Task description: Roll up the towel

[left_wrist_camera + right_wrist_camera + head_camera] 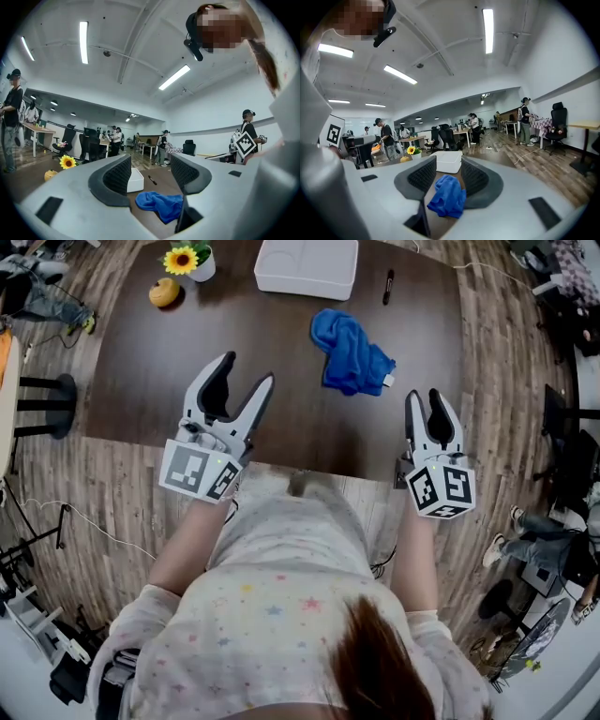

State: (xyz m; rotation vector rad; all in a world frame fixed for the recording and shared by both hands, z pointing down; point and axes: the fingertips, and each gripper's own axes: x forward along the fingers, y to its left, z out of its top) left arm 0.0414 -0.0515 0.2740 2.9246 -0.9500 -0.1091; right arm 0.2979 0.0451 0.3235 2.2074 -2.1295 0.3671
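A crumpled blue towel (351,353) lies in a heap on the dark brown table (141,381), right of centre. My left gripper (249,379) hovers over the table's near left part, jaws open and empty, the towel (159,204) ahead of it to the right. My right gripper (426,401) is raised at the table's near right edge, jaws open a little with nothing between them; the towel (447,197) shows beyond the gap. Both grippers are apart from the towel.
A white tray (307,267) stands at the table's far edge, a black marker (388,286) to its right. A sunflower in a white pot (187,260) and a yellow fruit (164,292) sit at the far left. Wooden floor, chairs and people surround the table.
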